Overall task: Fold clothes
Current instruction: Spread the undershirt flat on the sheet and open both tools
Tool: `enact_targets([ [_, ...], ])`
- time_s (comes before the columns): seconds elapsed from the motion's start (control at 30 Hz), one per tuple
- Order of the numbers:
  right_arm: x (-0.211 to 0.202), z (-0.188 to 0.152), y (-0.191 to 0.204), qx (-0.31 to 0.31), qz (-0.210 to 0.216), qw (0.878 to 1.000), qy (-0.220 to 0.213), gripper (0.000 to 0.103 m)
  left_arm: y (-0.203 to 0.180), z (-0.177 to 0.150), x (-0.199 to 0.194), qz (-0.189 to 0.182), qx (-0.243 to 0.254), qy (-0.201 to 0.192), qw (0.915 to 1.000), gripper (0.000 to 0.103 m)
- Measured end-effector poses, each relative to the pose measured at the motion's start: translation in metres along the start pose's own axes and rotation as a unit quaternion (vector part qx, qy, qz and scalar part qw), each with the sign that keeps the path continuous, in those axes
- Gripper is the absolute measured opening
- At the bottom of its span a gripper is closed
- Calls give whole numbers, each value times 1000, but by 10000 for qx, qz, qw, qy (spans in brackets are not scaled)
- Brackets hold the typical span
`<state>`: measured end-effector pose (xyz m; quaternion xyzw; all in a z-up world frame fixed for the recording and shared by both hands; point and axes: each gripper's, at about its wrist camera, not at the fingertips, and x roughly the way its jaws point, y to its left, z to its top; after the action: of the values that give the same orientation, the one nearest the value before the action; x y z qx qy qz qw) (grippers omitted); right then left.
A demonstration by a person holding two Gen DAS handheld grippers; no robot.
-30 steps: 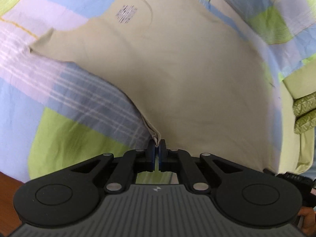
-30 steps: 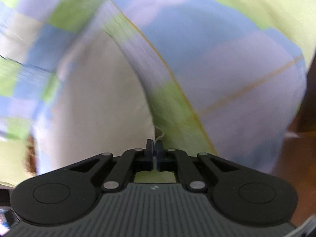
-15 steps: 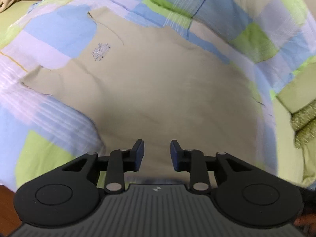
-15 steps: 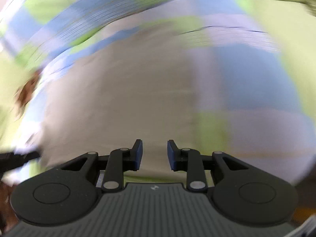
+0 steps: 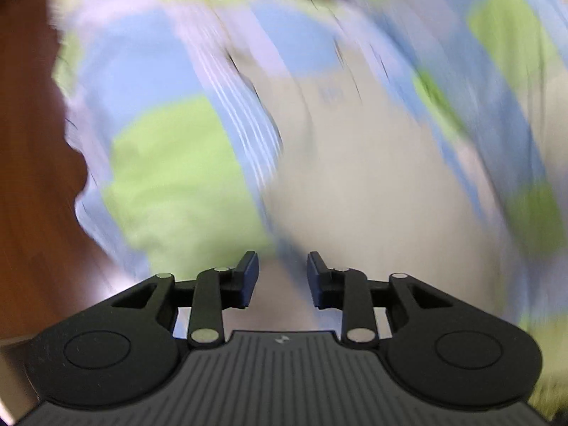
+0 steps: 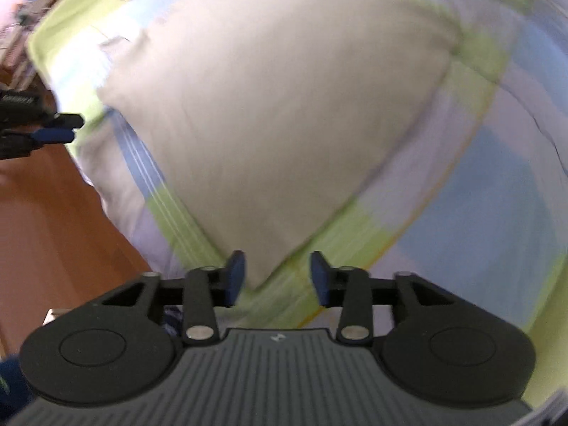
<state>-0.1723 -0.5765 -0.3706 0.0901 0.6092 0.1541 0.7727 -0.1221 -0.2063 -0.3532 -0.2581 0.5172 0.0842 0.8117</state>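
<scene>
A beige T-shirt (image 6: 269, 113) lies spread flat on the bed's checked blue, green and lilac bedspread (image 6: 490, 184). The right gripper (image 6: 277, 277) is spread wide above the shirt's near corner. The left gripper (image 5: 282, 280) is also spread, empty; any print on the shirt is too blurred to read.

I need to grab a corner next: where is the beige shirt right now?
In the right wrist view the beige shirt lies flat on the checked bedspread, one corner pointing between the right gripper's open fingers.

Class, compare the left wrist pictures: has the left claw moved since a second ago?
Yes. The left claw, then shut on the beige shirt, is now open and has swung left: the bedspread's edge and wooden floor now show.
</scene>
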Motion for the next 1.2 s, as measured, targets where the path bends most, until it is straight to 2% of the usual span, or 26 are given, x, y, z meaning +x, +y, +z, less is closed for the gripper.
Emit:
enact_targets([
  [0.07, -3, 0, -2, -9, 189, 9998, -55, 41, 5, 27, 14, 141, -130, -439, 9989, 43],
  [0.1, -2, 4, -2, -37, 235, 9997, -54, 42, 6, 41, 22, 246, -36, -561, 9981, 43],
  [0.2, 5, 5, 0, -142, 424, 9990, -20, 44, -4, 80, 48, 732, 766, -786, 9913, 43],
  [0.27, 10, 6, 4, -157, 529, 9985, 32, 47, -20, 102, 69, 964, 1490, -823, 9807, 46],
  [0.37, 18, 12, 12, -16, 602, 9982, 46, 49, -30, 121, 94, 1169, 2160, -808, 9660, 48],
  [0.47, 26, 18, 24, 94, 603, 9981, 83, 50, -26, 133, 125, 1130, 2389, -533, 9630, 46],
  [0.5, 29, 20, 29, 109, 584, 9982, 89, 50, -24, 135, 135, 1003, 2439, -355, 9639, 43],
  [0.53, 32, 22, 32, 127, 545, 9984, 99, 50, -20, 136, 141, 829, 2543, -139, 9635, 9],
  [0.57, 35, 24, 35, 153, 513, 9985, 115, 50, -18, 134, 140, 785, 2661, -80, 9607, 1],
  [0.67, 43, 31, 42, 271, 403, 9987, 119, 50, -15, 126, 131, 712, 3134, -160, 9468, 0],
  [0.77, 47, 38, 49, 269, 334, 9990, 137, 50, -3, 131, 121, 616, 3170, -314, 9459, 0],
  [0.87, 53, 40, 53, 213, 264, 9992, 204, 51, 4, 129, 131, 602, 3264, -296, 9429, 3],
  [0.9, 57, 39, 54, 198, 219, 9993, 242, 52, 4, 125, 135, 630, 3349, -327, 9396, 3],
  [0.97, 65, 35, 53, 176, 178, 9993, 288, 57, 1, 116, 136, 800, 3595, -513, 9283, 12],
  [1.07, 67, 33, 54, 172, 252, 9991, 295, 61, -5, 110, 129, 1038, 3761, -637, 9185, 16],
  [1.1, 64, 34, 54, 169, 279, 9990, 315, 61, -9, 111, 123, 1127, 3701, -630, 9200, 16],
  [1.17, 58, 35, 53, 158, 378, 9987, 315, 61, -17, 114, 107, 1258, 3448, -631, 9281, 15],
  [1.2, 53, 36, 51, 136, 432, 9986, 263, 61, -20, 113, 96, 1239, 3266, -635, 9349, 15],
])
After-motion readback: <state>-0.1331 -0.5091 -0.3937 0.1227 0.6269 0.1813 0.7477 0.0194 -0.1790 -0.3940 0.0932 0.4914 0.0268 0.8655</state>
